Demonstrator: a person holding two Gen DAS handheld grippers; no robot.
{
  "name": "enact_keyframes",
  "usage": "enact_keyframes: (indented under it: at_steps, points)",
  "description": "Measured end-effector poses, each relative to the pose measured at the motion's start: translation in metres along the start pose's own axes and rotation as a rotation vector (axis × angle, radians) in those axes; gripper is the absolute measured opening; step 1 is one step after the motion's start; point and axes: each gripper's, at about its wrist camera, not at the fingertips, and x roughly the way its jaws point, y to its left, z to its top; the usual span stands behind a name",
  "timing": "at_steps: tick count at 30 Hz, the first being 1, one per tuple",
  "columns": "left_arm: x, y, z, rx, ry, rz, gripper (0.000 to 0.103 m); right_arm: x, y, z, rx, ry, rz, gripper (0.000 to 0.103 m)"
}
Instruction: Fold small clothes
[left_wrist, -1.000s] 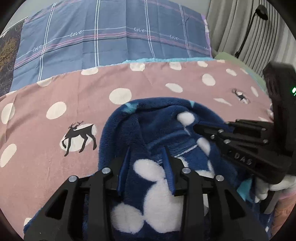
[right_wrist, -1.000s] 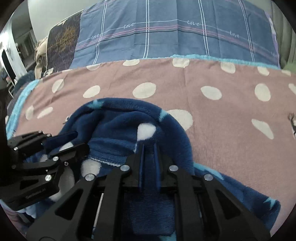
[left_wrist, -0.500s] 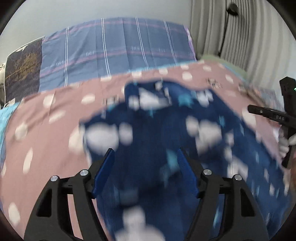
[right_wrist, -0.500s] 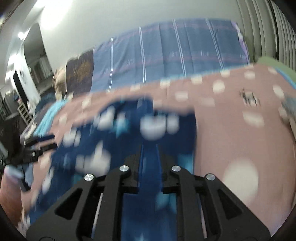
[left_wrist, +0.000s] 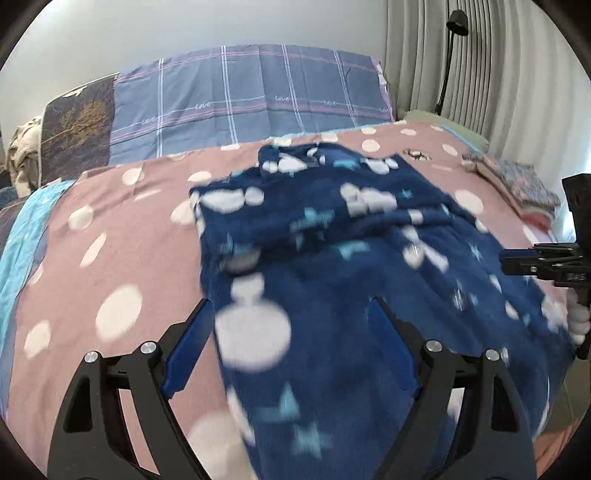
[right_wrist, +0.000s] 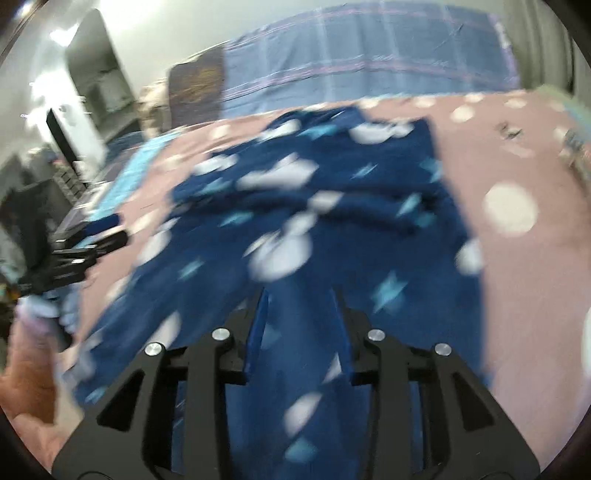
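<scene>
A dark blue fleece garment (left_wrist: 343, 258) with white shapes and light blue stars lies spread on the pink spotted bed cover (left_wrist: 110, 266), filling the middle of both views. The left gripper (left_wrist: 291, 332) has its jaws wide apart and just been opening, cloth under them but not pinched. The right gripper (right_wrist: 299, 314) has jaws opening too, cloth between them, let go.
</scene>
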Motion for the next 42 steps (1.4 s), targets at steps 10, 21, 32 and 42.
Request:
enact_keyframes:
  at_steps: [10,21,32,42]
  points:
    - [-0.058,-0.006,-0.060,-0.135,-0.050,0.003,0.086,-0.042,0.061,-0.069,-0.014,0.072,0.315,0.035]
    - [-0.108,-0.011,-0.116,-0.142,-0.034,0.040,0.086,-0.058,0.087,-0.123,-0.126,0.091,0.256,0.036]
    - [-0.117,-0.020,-0.175,-0.188,0.018,-0.044,0.087,-0.066,0.112,-0.174,-0.442,0.014,-0.065,0.045]
    - [-0.097,-0.015,-0.178,-0.273,0.029,-0.050,0.089,-0.003,0.164,-0.214,-1.055,-0.250,-0.604,0.019]
